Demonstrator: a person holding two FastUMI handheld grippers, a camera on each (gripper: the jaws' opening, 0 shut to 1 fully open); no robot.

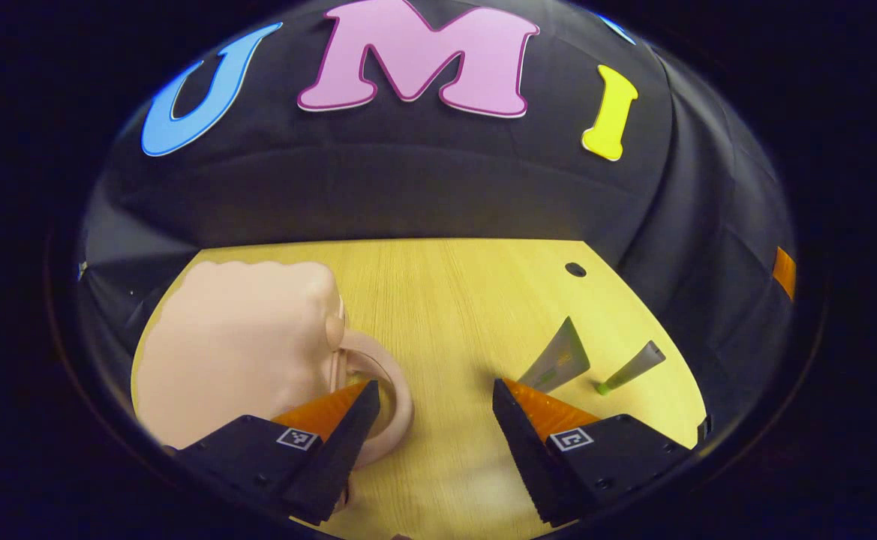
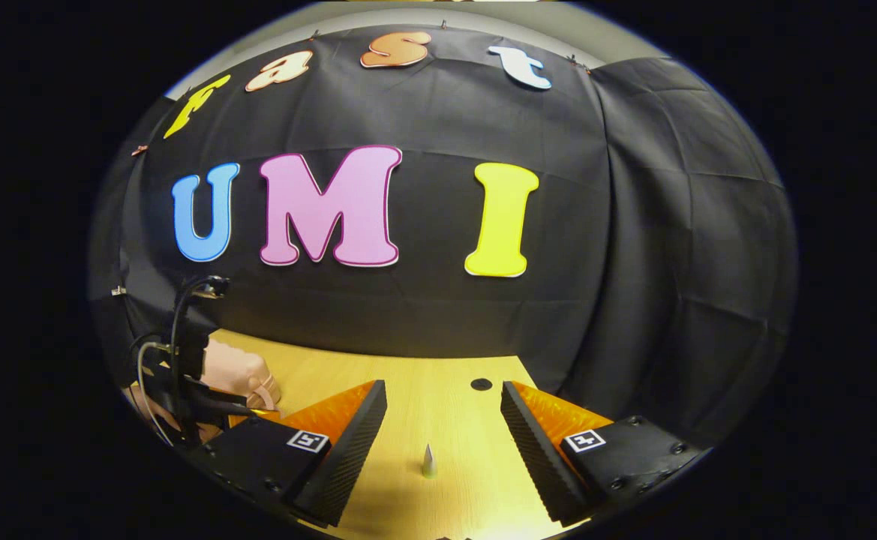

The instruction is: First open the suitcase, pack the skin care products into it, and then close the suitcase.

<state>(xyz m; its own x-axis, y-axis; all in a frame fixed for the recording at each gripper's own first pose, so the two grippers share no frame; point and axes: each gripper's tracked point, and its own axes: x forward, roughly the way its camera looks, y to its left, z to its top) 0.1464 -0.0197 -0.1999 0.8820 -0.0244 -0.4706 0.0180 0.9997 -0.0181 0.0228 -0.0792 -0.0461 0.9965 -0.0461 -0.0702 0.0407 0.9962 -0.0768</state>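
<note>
Pale pink hard-shell suitcase (image 1: 239,349), lid apparently closed, lay at the left of the light wooden surface (image 1: 446,300). Two grey squeeze tubes (image 1: 558,358) (image 1: 633,367) lay to its right, well apart. Left hand-held gripper (image 1: 434,405) released beside the suitcase handle (image 1: 389,390); right hand-held gripper (image 2: 442,409) released over another tube (image 2: 428,460).

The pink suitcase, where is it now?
In the left gripper view, the closed pale pink suitcase lies on the wooden table's left side, its handle behind the left gripper.
</note>
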